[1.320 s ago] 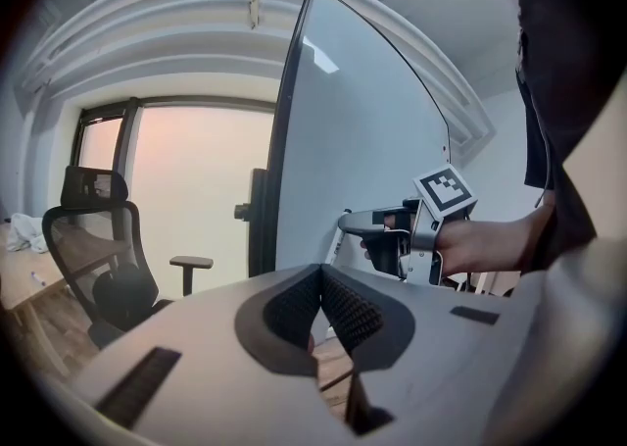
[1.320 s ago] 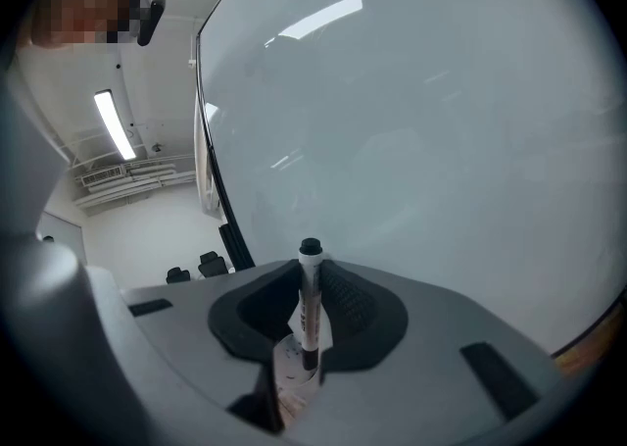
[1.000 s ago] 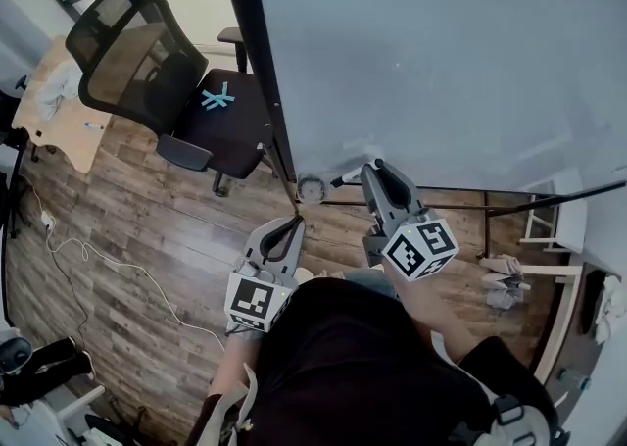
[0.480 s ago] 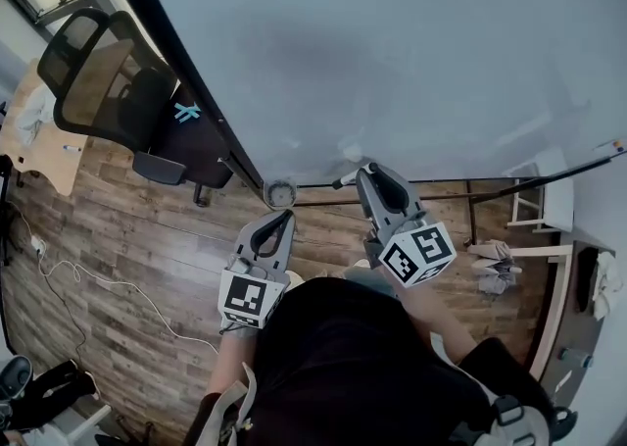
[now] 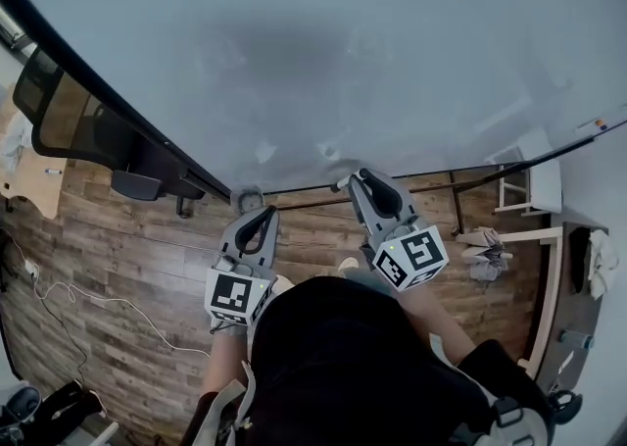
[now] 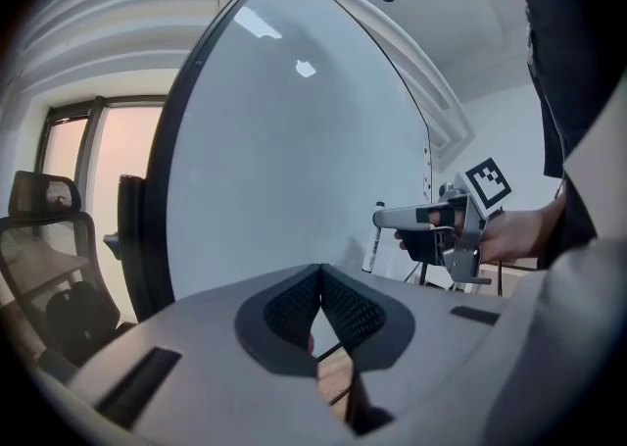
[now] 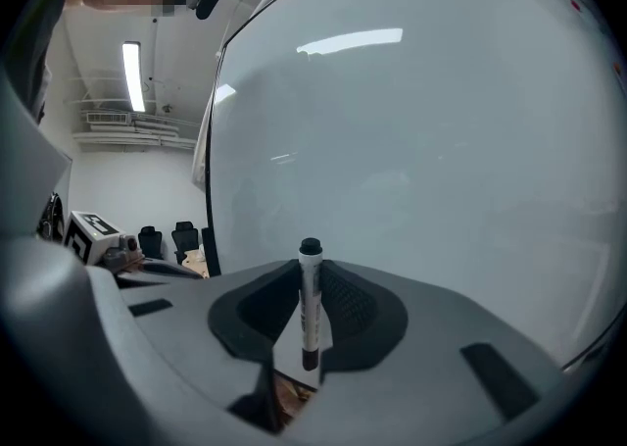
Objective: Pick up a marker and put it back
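Marker [image 7: 310, 302] stands upright in the right gripper [image 7: 311, 272], pinched at mid-barrel between the two pads. It is a slim cylinder with a white barrel carrying dark print, a rounded black cap on top and a dark lower end. Seen from the left gripper view, the same marker [image 6: 370, 240] hangs from the tip of the right gripper [image 6: 384, 215], close in front of the whiteboard [image 6: 294, 160].

The pads [image 7: 345, 305] are black rubber with a fine ribbed texture, set in smooth matte grey shells. The left gripper [image 6: 321, 275] has its pads pressed together at the tip, with nothing between them. In the head view, each gripper ends in a white cube with black square markers: one on the left gripper [image 5: 259, 217], one on the right gripper [image 5: 353, 182].

The whiteboard [image 5: 392, 42] is a broad, smooth, pale grey sheet with soft light reflections and a thin dark frame. Beside it stands an office chair [image 5: 69, 125] with a black mesh back. The floor [image 5: 118, 258] is brown wood-grain plank, with a thin white cable [image 5: 98, 295] curling over it.

At the board's foot sits a small round grey thing [image 5: 247, 201]. It may be a cup or a wheel, but the head view is too small to tell, and any contents cannot be made out.
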`<control>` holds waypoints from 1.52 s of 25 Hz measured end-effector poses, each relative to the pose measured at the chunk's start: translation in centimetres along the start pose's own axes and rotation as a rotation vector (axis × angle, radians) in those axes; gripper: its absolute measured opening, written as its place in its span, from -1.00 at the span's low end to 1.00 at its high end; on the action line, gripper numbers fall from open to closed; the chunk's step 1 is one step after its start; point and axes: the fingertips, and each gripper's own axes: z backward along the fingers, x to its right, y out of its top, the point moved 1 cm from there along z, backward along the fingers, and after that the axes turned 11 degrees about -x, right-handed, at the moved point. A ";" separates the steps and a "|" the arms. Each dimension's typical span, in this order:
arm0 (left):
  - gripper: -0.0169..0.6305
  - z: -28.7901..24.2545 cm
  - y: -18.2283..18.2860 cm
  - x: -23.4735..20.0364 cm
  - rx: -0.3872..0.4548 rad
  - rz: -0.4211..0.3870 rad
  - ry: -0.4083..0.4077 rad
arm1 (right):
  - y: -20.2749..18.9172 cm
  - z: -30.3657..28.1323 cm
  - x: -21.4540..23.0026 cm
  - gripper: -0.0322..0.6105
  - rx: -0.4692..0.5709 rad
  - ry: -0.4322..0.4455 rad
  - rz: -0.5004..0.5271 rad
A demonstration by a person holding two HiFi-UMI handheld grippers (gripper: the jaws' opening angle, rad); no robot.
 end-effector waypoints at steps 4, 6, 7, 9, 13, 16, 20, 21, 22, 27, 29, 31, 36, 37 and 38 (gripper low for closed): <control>-0.92 -1.2 0.3 0.6 -0.014 0.004 -0.013 | -0.9 0.8 1.5 -0.66 -0.017 -0.013 -0.007; -0.92 -1.6 0.3 0.9 -0.020 0.000 -0.018 | -1.4 1.3 2.1 -0.66 -0.030 -0.018 -0.012; -0.92 -1.8 0.4 1.0 -0.022 -0.002 -0.020 | -1.7 1.5 2.4 -0.66 -0.035 -0.022 -0.013; -0.92 -2.1 0.6 1.2 -0.022 -0.006 -0.023 | -2.3 2.0 2.9 -0.66 -0.043 -0.031 -0.013; -0.92 -2.7 0.7 1.6 -0.024 -0.003 -0.030 | -3.1 2.8 3.8 -0.66 -0.060 -0.041 -0.023; -0.92 -3.0 0.7 1.8 -0.029 -0.001 -0.029 | -3.6 3.1 4.1 -0.66 -0.073 -0.042 -0.020; -0.92 -3.3 0.7 1.7 -0.029 0.001 -0.024 | -4.2 3.3 4.1 -0.66 -0.094 -0.037 -0.001; -0.92 -3.4 0.7 1.6 -0.029 0.002 -0.021 | -4.2 3.3 4.1 -0.66 -0.099 -0.034 0.001; -0.92 -3.4 0.7 1.6 -0.030 0.003 -0.019 | -4.3 3.3 4.1 -0.66 -0.104 -0.031 0.003; -0.92 -3.4 0.5 1.8 -0.032 0.009 -0.008 | -4.9 3.4 4.1 -0.66 -0.120 -0.018 0.009; -0.92 -3.3 0.4 1.8 -0.033 0.013 -0.005 | -5.0 3.3 4.0 -0.66 -0.124 -0.012 0.011; -0.92 -3.1 0.3 1.7 -0.034 0.014 -0.001 | -5.0 3.2 3.8 -0.66 -0.124 -0.006 0.012; -0.92 -2.6 0.0 1.8 -0.035 0.017 0.008 | -4.7 3.1 3.5 -0.66 -0.115 0.005 0.009; -0.92 -2.4 0.0 1.8 -0.036 0.018 0.009 | -4.6 3.0 3.4 -0.66 -0.112 0.007 0.008; -0.92 -2.3 -0.1 1.7 -0.037 0.020 0.010 | -4.4 2.9 3.3 -0.66 -0.110 0.009 0.007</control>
